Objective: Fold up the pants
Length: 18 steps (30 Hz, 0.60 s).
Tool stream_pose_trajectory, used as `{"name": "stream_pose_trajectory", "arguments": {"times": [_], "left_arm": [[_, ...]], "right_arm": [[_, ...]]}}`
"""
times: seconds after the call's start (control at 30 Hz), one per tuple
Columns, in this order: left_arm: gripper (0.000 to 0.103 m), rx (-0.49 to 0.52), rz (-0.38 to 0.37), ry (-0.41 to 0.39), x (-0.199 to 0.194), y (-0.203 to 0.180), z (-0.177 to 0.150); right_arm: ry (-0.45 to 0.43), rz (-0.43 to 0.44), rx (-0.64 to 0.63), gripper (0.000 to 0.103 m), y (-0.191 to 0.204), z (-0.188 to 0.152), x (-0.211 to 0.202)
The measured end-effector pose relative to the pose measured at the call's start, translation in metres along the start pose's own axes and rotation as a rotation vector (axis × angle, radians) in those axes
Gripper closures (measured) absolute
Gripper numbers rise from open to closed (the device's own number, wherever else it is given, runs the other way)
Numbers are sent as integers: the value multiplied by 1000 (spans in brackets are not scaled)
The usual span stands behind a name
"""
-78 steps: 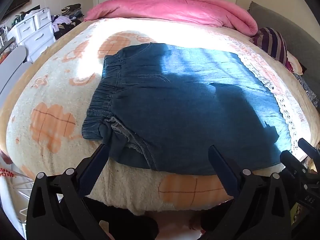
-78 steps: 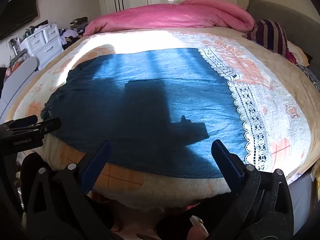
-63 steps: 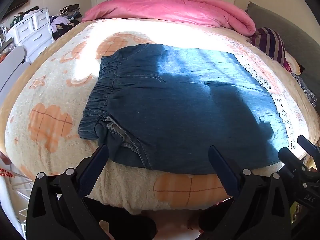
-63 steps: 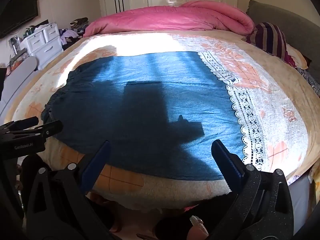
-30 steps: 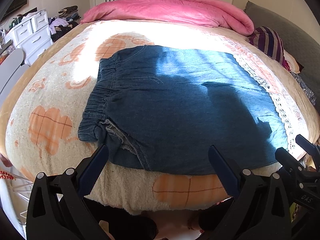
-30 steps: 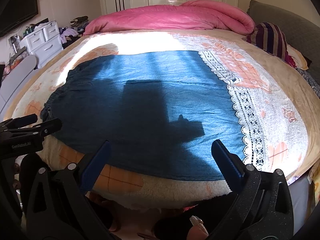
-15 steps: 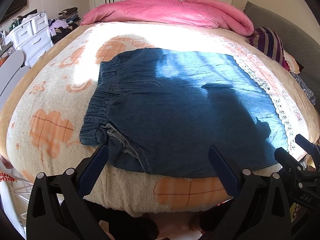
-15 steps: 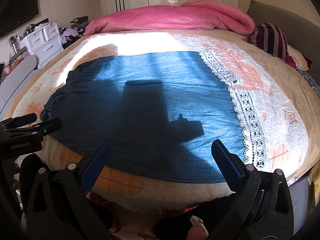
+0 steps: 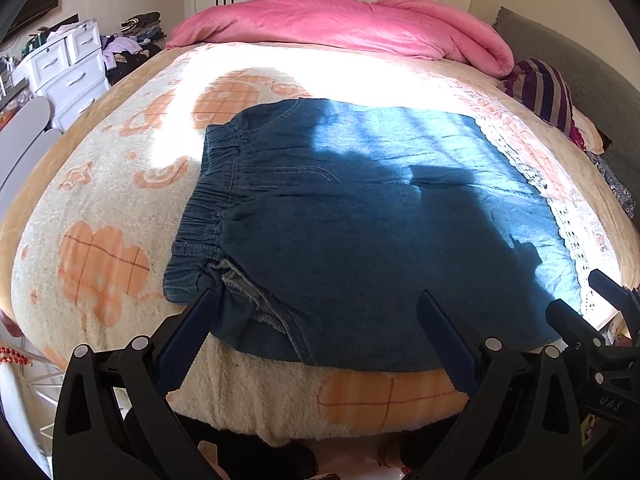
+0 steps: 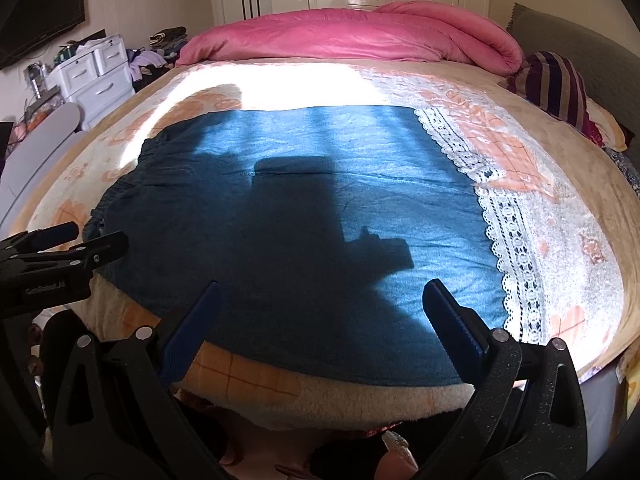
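Observation:
Blue denim pants [image 9: 360, 220] lie flat on the bed, elastic waistband [image 9: 208, 200] to the left, white lace hem [image 9: 532, 184] to the right. They also show in the right wrist view [image 10: 304, 220], lace hem [image 10: 508, 232] at right. My left gripper [image 9: 316, 312] is open and empty, held over the near edge of the pants by the waistband corner. My right gripper [image 10: 320, 300] is open and empty over the near edge further right. Each gripper shows at the edge of the other's view, the right one [image 9: 600, 320] and the left one [image 10: 60, 248].
The bed has a cream blanket with orange patches [image 9: 100, 260]. A pink duvet [image 9: 340, 24] is piled at the far end. A striped pillow [image 9: 540, 88] lies at the right by a grey headboard [image 9: 580, 64]. White drawers [image 9: 68, 68] stand at left.
Both grippers have drifted only slightly; the left view has shifted a little so the pants sit further right and closer. Both stay open. The pants have not moved.

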State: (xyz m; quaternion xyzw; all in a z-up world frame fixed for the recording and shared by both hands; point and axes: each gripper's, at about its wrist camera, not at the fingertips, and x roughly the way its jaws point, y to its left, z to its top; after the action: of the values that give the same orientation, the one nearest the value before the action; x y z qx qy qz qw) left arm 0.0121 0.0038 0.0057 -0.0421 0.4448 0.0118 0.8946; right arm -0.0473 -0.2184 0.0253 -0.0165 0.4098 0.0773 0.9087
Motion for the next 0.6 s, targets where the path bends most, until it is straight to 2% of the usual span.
{"name": "stream_pose_trajectory", "arguments": {"times": [0.27, 0.6], "left_arm": [[4, -30, 39, -7, 13, 20, 18], [4, -83, 77, -17, 34, 47, 49]], "right_arm": [[-4, -5, -36, 8, 4, 25, 21], [-1, 15, -91, 8, 19, 76, 59]]}}
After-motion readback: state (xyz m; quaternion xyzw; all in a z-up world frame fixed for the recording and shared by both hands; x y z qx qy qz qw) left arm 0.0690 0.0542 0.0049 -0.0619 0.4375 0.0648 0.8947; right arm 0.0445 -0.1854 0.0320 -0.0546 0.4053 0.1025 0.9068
